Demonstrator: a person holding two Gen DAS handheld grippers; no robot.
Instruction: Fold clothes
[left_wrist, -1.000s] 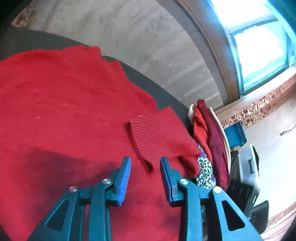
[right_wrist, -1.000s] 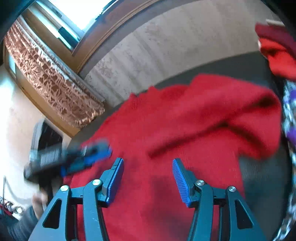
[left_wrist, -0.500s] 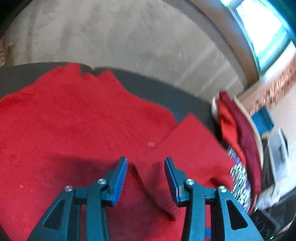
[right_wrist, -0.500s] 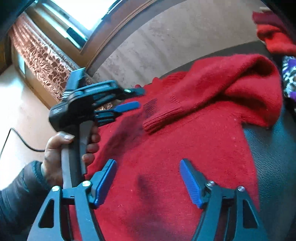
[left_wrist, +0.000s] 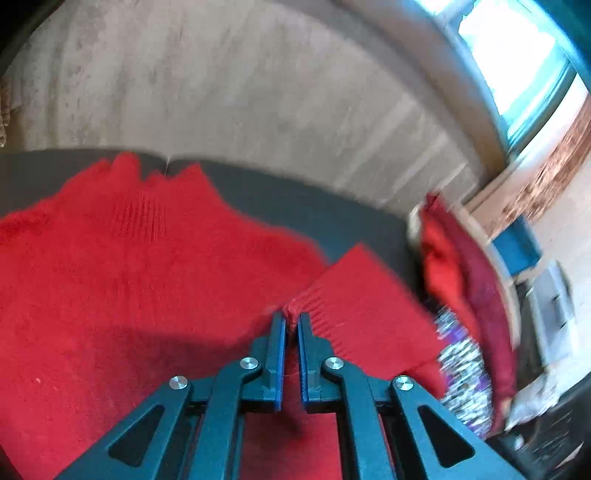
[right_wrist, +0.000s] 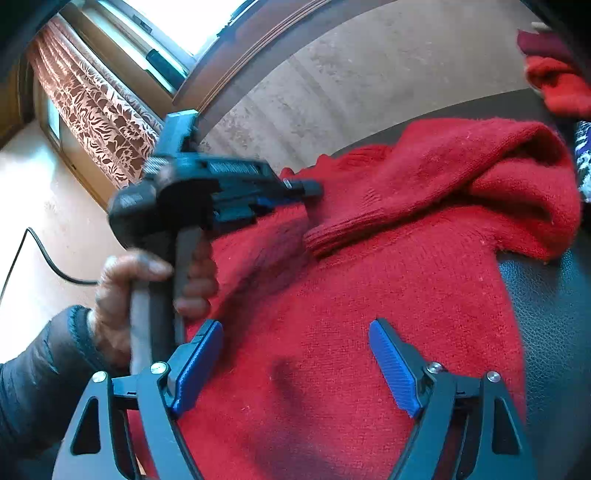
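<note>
The left gripper (left_wrist: 291, 320) pinches the red sweater's (left_wrist: 110, 280) cuff (left_wrist: 354, 295); the right gripper (right_wrist: 295, 365) hovers wide open, empty. Piled clothes (left_wrist: 465, 273) crowd the dark table (left_wrist: 295, 206) edge.

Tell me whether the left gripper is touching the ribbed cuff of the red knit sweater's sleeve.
Touching. The left wrist view shows the left gripper nearly shut, its blue pads pinching the ribbed cuff of the red knit sweater, fabric bunched between them.
</note>
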